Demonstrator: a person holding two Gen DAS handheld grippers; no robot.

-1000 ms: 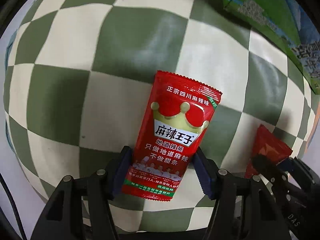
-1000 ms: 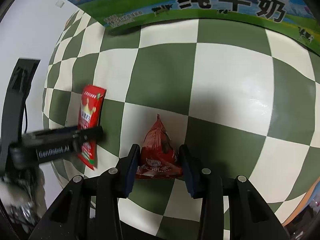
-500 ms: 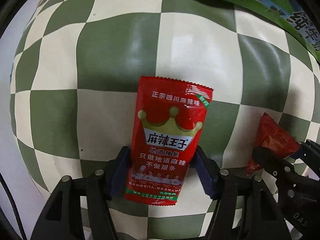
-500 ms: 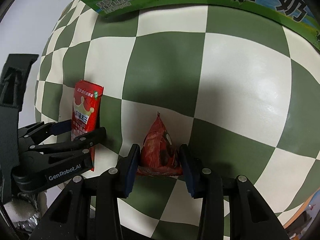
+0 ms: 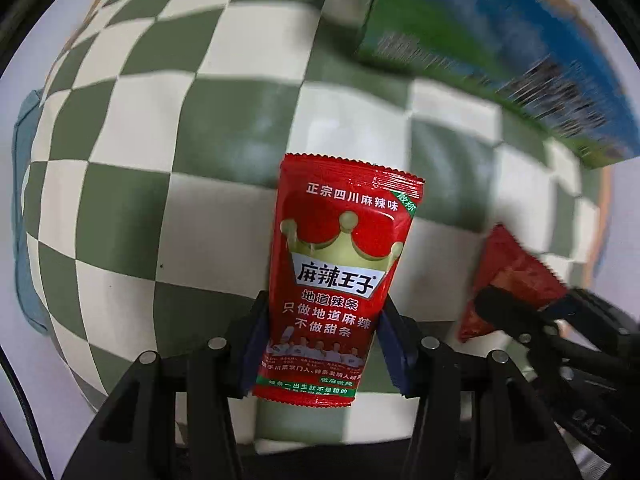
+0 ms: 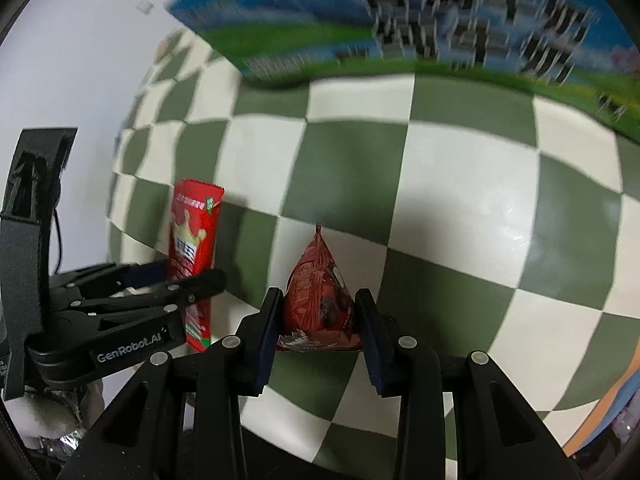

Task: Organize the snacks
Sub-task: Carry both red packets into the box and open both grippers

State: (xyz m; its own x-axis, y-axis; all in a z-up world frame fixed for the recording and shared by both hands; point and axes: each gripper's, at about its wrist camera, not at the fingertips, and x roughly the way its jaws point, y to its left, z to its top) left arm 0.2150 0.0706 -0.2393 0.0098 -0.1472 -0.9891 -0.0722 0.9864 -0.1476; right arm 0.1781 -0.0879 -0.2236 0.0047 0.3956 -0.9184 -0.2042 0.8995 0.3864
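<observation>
My left gripper [image 5: 322, 344] is shut on a flat red spicy-strip packet [image 5: 340, 264] with a gold crown, held upright above the green and cream checkered cloth [image 5: 224, 152]. The same packet [image 6: 192, 240] and left gripper [image 6: 176, 276] show at the left of the right wrist view. My right gripper [image 6: 318, 328] is shut on a small red pyramid-shaped snack bag [image 6: 320, 292]. That bag [image 5: 512, 276] and the right gripper [image 5: 520, 304] appear at the right of the left wrist view.
A large blue and green milk carton box [image 6: 440, 28] stands at the far edge of the cloth, blurred; it also shows in the left wrist view [image 5: 500, 40]. A white wall [image 6: 72, 60] lies to the left. The cloth's edge [image 6: 592, 424] is at the lower right.
Both grippers have lifted and tilted up with their snacks still held. The milk box now fills more of both views and is blurred by motion.
</observation>
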